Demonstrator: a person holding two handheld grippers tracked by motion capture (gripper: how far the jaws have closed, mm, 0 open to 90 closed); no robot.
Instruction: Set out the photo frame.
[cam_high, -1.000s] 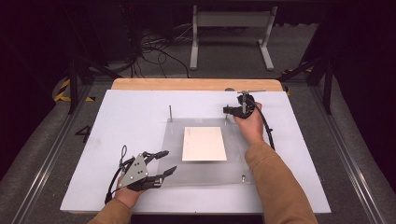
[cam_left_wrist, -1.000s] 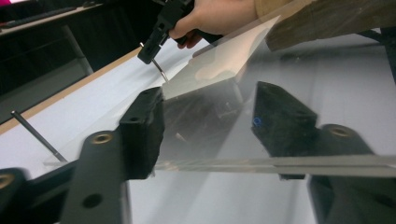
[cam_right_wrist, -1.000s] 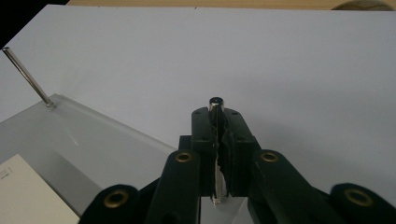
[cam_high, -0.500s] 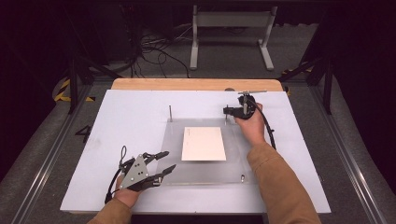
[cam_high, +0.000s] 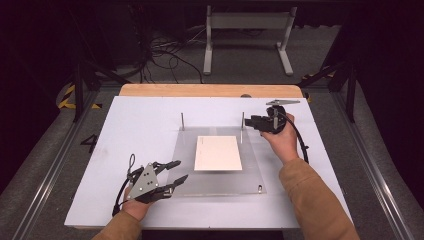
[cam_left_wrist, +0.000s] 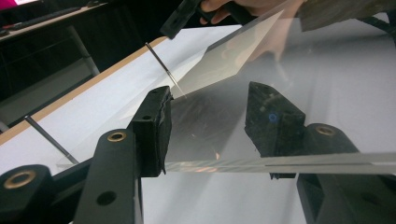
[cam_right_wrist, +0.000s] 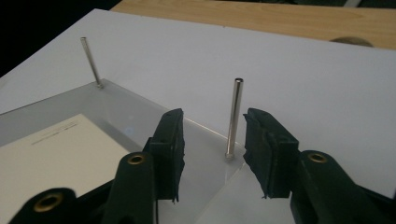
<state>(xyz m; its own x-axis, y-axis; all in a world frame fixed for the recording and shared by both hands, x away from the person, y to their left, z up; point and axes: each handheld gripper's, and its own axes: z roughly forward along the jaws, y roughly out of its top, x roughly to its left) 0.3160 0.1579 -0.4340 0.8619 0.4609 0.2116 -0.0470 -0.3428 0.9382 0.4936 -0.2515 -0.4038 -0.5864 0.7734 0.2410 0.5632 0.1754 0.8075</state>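
Observation:
A clear acrylic plate (cam_high: 220, 182) lies on the white board (cam_high: 140, 120) with a cream paper sheet (cam_high: 218, 152) under its middle. Thin metal pins stand at its far corners, the left pin (cam_high: 182, 121) and the right pin (cam_high: 243, 121). My right gripper (cam_high: 249, 121) is open. In the right gripper view the right pin (cam_right_wrist: 233, 119) stands between the jaws of the right gripper (cam_right_wrist: 212, 126), touching neither. My left gripper (cam_high: 181, 170) is open at the plate's near-left edge. In the left gripper view the tips of the left gripper (cam_left_wrist: 210, 107) reach over the plate (cam_left_wrist: 289, 93).
A small screw (cam_high: 259, 188) sits in the plate's near-right corner. A wooden table edge (cam_high: 210, 90) runs behind the board. Beyond it stand a metal stand (cam_high: 247, 30) and floor cables (cam_high: 165, 55). The left pin (cam_right_wrist: 91, 63) and the paper sheet (cam_right_wrist: 51, 154) show in the right gripper view.

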